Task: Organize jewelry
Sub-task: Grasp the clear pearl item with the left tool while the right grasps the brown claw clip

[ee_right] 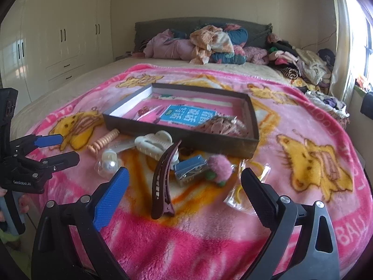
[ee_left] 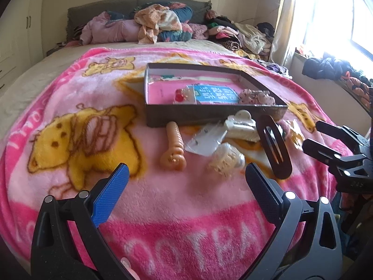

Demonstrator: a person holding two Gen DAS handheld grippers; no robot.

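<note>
The left gripper (ee_left: 186, 177) and right gripper (ee_right: 184, 184) are both wide open and hold nothing. Hair things lie in a pile on the fuzzy pink blanket (ee_left: 163, 210), near the flat dark cardboard box (ee_right: 186, 140), likely waiting to go in. The long dark brown hair clip (ee_right: 162, 184) lies nearest the right gripper.

Daylit bedroom, fisheye, soft focus.
Window (ee_left: 331, 11) at right blown out white; blanket (ee_left: 163, 198) evenly lit, shadows faint. Straight lines bow toward dark vignetted corners. Hair clip (ee_right: 163, 182) and nearby small items slightly blurred.
</note>
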